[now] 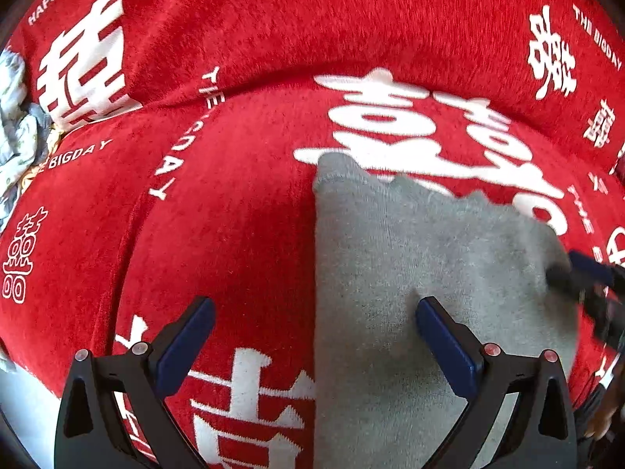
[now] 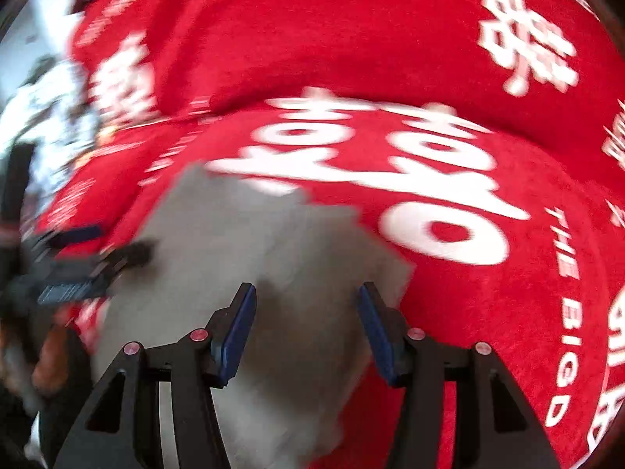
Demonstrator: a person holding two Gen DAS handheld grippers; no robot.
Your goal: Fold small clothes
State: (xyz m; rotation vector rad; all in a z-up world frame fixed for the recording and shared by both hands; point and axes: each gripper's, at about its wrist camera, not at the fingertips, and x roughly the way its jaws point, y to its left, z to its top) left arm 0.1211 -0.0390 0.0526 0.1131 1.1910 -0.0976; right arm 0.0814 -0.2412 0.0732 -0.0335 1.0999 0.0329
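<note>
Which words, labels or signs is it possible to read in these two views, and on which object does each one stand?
"THE BIGDAY": white print on the red blanket, repeated in several places.
"HAPPY W", cut off by the frame edge: same blanket, top left of the left wrist view.
Large white Chinese double-happiness signs: same blanket.
"THE BIGD", cut off: blanket, right wrist view; the other print there is too blurred.
Grey cloth: no text.

Right wrist view motion-blurred; the left gripper (image 2: 78,269) at 9 o'clock is smeared, jaws unreadable. Grey cloth (image 1: 410,273) cut off at 6 o'clock. Pale bundle (image 1: 15,125) cropped at 9 o'clock.
</note>
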